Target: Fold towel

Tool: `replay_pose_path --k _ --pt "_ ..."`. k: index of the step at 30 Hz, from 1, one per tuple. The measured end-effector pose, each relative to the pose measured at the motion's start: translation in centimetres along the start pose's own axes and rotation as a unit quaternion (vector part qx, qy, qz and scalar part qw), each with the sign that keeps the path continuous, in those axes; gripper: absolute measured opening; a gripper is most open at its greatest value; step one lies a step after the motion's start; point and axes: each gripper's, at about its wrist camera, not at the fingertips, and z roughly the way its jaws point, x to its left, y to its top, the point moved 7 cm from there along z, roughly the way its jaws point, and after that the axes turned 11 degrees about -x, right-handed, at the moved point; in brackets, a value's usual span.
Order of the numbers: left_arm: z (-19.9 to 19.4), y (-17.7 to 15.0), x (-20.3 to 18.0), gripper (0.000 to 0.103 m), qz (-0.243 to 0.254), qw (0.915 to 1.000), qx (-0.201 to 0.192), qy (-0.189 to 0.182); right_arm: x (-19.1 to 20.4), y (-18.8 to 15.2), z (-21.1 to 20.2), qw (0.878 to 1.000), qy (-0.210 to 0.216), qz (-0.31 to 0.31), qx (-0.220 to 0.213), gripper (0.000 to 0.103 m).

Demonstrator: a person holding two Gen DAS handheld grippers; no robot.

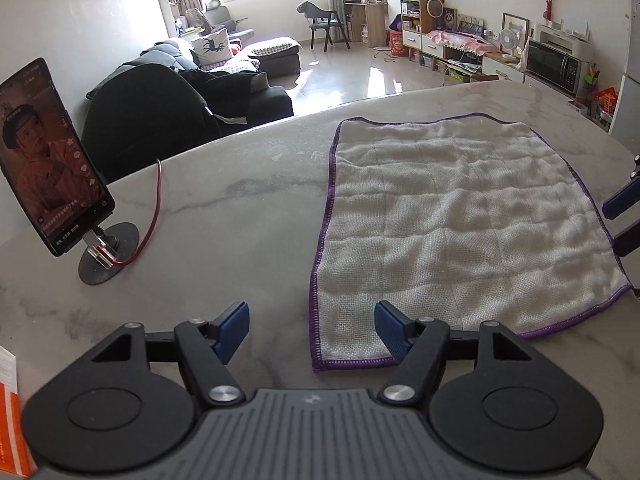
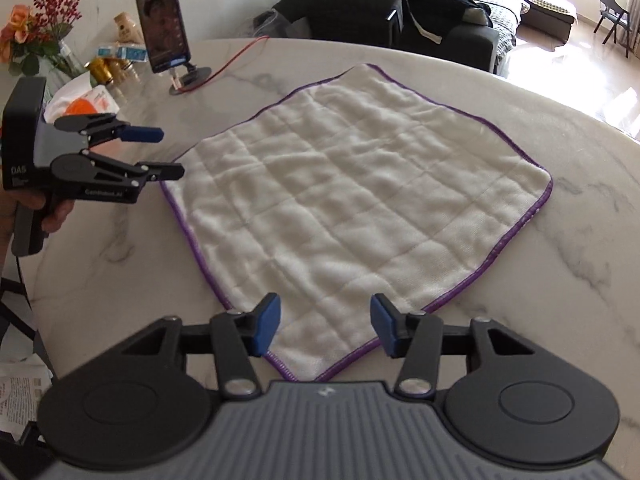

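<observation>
I'm at the start of the fold: the towel [image 2: 352, 208] lies spread flat and single-layered on the table [image 2: 580, 208], purple hem showing all round, and neither of my grippers has hold of it. I judge the step in hand to be the approach to the near corners. My right gripper [image 2: 324, 326] hangs just above the towel's nearest corner, jaws parted and holding nothing, the corner's point lying under the gap between the blue pads. My left gripper [image 1: 312, 330] is also released and empty; it sits over the towel's near left corner, with one pad above the cloth and the other above bare table just off the hem. From the right wrist view the left gripper [image 2: 160, 152] shows at the towel's left corner, jaws apart, hovering beside the hem; whether it touches the cloth I cannot tell. Next, I think each gripper must drop onto its corner, pinch one layer of hem cleanly, then lift and carry both corners together to the towel's far edge so the hems line up. The cloth looks soft and limp, so a shallow pinch could slip or drag it. The phone [image 1: 52, 156] on its stand sits well left of the towel, clear of the fold.
</observation>
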Motion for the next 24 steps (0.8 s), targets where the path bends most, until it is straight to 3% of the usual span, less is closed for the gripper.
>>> replay_pose_path --k 6,8,10,12,19,24 --pt "0.0 -1.1 -0.1 0.04 -0.02 0.9996 0.002 -0.022 1.9 -2.4 0.6 0.999 -0.002 -0.038 0.014 0.048" --pt "-0.1 -1.2 -0.1 0.029 -0.041 0.9985 0.005 -0.037 2.2 -2.7 0.5 0.998 -0.012 -0.059 0.009 0.041" --pt "-0.1 -1.2 0.0 0.009 -0.062 0.9966 0.007 -0.053 2.1 -2.9 0.4 0.997 -0.02 -0.072 0.006 0.016" --pt "-0.3 -1.3 -0.3 0.009 -0.076 0.995 0.01 -0.064 1.6 -3.0 0.0 0.998 -0.019 -0.066 0.008 0.006" --pt "-1.8 -1.6 -2.2 0.008 -0.104 0.9891 0.025 -0.101 0.2 -3.9 -1.3 0.998 -0.024 -0.064 0.013 0.005" --pt "-2.9 -1.8 -4.6 0.008 -0.086 0.9882 0.032 -0.123 -1.3 -4.3 -2.8 0.997 -0.037 -0.063 0.015 0.005"
